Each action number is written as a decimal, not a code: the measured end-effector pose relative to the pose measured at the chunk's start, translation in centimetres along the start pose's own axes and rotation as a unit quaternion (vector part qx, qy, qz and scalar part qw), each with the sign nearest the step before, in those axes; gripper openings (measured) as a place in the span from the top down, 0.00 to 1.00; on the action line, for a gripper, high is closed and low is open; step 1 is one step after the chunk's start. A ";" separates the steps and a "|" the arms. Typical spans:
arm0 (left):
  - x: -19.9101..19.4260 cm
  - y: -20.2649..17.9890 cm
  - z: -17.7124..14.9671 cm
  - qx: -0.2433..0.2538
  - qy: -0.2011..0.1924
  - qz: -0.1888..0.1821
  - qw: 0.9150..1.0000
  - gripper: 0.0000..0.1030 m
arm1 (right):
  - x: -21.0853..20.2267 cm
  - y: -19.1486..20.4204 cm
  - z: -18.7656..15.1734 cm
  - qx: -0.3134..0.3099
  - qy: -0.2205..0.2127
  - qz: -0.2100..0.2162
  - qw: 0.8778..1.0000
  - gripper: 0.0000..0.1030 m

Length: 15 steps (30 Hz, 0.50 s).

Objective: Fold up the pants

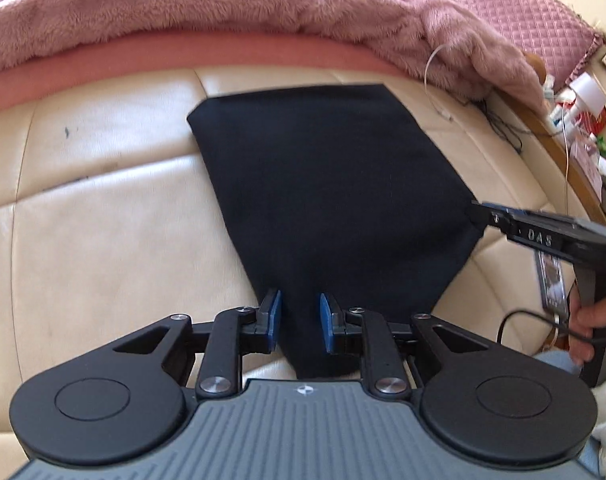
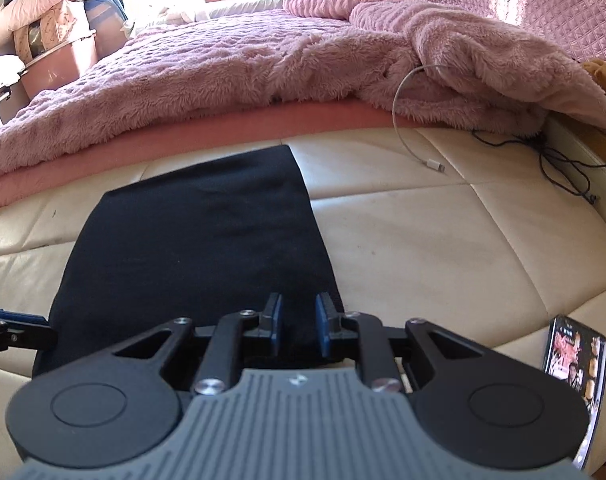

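- Two grippers work black pants (image 1: 327, 200), lying flat on a cream cushion (image 1: 103, 200).
- Left gripper (image 1: 300, 320): jaws parted, straddling the near hem.
- Right gripper (image 2: 299, 322): jaws parted over the edge; grip apparently absent.
- Step: preparing a fold; next, pinch both corners.

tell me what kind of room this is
Most likely a bedroom: a pink fleece blanket covers a bed, a quilted pink pillow lies at its head, and the black pants lie on a cream padded surface.
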<state>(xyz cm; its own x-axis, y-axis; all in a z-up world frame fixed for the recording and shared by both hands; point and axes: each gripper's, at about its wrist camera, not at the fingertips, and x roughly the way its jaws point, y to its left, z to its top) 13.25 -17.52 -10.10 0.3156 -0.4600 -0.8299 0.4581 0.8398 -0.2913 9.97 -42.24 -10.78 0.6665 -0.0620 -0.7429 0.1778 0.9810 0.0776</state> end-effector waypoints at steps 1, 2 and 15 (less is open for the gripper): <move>0.1 0.0 -0.3 0.001 0.007 0.001 1.000 0.78 | 0.2 0.0 -0.1 0.000 0.002 0.000 1.000 0.86; 0.1 0.1 -0.5 0.002 0.012 0.002 1.000 0.78 | 0.3 0.0 -0.1 0.000 0.004 0.000 1.000 0.86; -3.2 4.3 1.4 -0.084 -0.030 -0.043 0.995 0.55 | -0.4 -4.0 2.6 0.065 0.022 0.130 0.989 0.48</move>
<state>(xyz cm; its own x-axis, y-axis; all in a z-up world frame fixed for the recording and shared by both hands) 15.42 -12.82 -8.01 0.3330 -0.5448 -0.7696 0.3415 0.8305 -0.4401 10.88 -46.61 -9.05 0.6705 0.1993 -0.7146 0.0986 0.9308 0.3520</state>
